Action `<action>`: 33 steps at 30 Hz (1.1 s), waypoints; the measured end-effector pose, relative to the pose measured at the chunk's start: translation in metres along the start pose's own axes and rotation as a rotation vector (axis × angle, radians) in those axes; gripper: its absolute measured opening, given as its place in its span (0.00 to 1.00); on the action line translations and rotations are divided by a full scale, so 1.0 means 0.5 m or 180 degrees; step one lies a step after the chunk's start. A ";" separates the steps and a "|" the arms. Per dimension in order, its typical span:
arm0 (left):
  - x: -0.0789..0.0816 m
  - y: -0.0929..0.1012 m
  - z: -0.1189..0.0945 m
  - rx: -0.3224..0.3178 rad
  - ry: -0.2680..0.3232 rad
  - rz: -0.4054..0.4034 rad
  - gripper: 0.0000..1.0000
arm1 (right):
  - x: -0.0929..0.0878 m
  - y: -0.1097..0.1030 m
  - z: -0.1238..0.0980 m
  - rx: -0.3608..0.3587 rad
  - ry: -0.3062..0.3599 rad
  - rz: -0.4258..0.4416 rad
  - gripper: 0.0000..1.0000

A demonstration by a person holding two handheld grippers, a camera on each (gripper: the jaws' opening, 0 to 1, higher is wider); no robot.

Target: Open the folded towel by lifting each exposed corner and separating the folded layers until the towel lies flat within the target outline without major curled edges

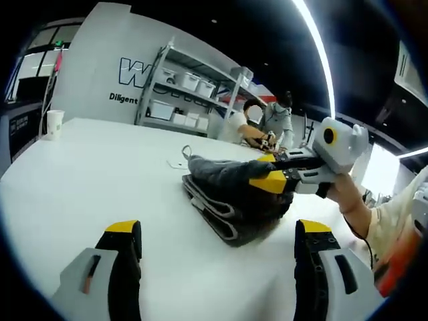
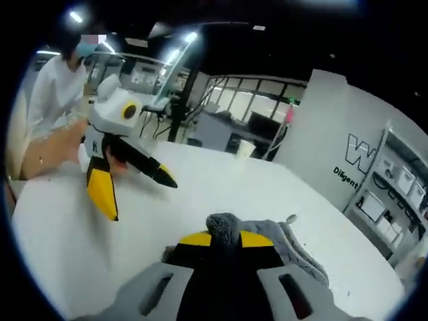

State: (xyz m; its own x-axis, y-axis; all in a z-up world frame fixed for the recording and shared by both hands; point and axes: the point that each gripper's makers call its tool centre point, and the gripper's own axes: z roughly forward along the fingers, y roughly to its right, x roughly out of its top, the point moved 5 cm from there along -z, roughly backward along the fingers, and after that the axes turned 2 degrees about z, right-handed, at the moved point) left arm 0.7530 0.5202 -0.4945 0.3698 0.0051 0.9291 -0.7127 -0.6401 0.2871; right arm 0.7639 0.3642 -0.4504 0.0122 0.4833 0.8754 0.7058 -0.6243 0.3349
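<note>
A grey folded towel (image 1: 224, 200) lies on the white table (image 1: 100, 174), right of centre in the left gripper view. My right gripper (image 1: 271, 175) reaches in from the right and is shut on the towel's top layer, lifting a fold. In the right gripper view, the towel (image 2: 224, 226) bunches up between my right gripper's (image 2: 225, 239) yellow tips. My left gripper (image 1: 219, 233) is open just in front of the towel, holding nothing. The right gripper view shows the left gripper (image 2: 140, 197) to the left above the table, jaws spread wide.
A paper cup (image 1: 55, 124) stands near the table's far left edge. Shelving with white bins (image 1: 187, 93) stands behind the table beside a lettered wall panel. Two people (image 1: 267, 124) work at the far end. The table left of the towel is bare.
</note>
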 end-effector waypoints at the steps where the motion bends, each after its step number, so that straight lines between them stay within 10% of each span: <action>1: 0.000 0.000 0.000 0.0001 -0.0001 0.0001 0.93 | 0.002 0.003 -0.003 -0.0017 0.0012 0.0008 0.06; 33: -0.003 0.009 -0.002 0.0013 -0.0043 0.0092 0.92 | -0.029 0.168 -0.220 -0.1198 0.0300 0.0516 0.06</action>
State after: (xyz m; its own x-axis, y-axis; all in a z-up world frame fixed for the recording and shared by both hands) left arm 0.7490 0.5181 -0.4945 0.3571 -0.0238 0.9338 -0.7208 -0.6428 0.2592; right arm 0.7448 0.2374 -0.3966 0.0246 0.3130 0.9494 0.3919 -0.8767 0.2789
